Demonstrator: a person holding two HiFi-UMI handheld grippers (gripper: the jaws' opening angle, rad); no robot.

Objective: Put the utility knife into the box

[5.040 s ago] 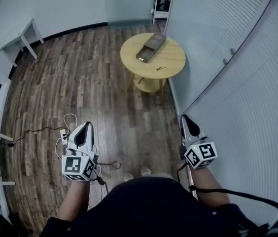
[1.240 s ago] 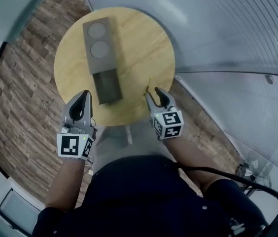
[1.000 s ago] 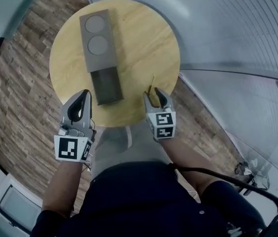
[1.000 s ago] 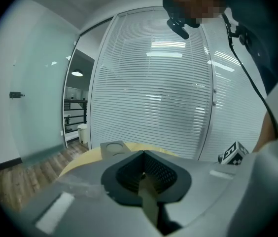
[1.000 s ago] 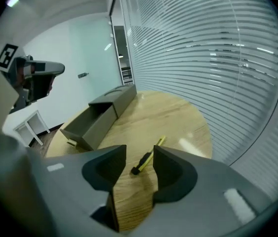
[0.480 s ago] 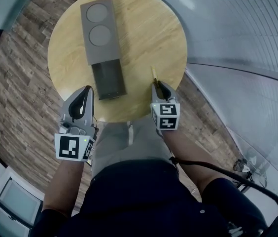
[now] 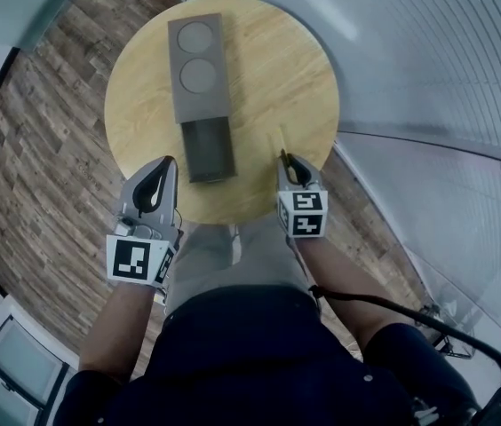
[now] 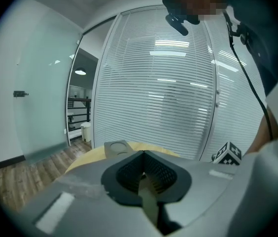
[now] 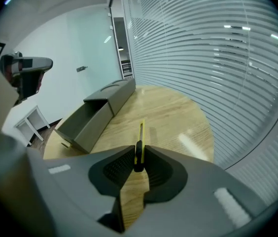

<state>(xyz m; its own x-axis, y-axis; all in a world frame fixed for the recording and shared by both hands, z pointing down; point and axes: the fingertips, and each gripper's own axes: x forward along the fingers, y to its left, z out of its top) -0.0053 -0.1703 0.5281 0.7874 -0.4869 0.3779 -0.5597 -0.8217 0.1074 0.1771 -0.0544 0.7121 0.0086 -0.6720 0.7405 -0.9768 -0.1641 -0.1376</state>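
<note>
Yellow utility knife (image 9: 140,132) is sitting pinched in the right tongs (image 9: 138,163), whose jaws have just been closing. Carrying it level, left to the box (image 9: 87,117), is looking wise; left tongs (image 8: 143,154) are hanging shut, empty.

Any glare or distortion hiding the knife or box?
Right gripper view: sharp; glare streak on the table beside the utility knife, not on it. Head view: box clear, blinds bowed by the lens. Left gripper view: mostly the left gripper.
</note>
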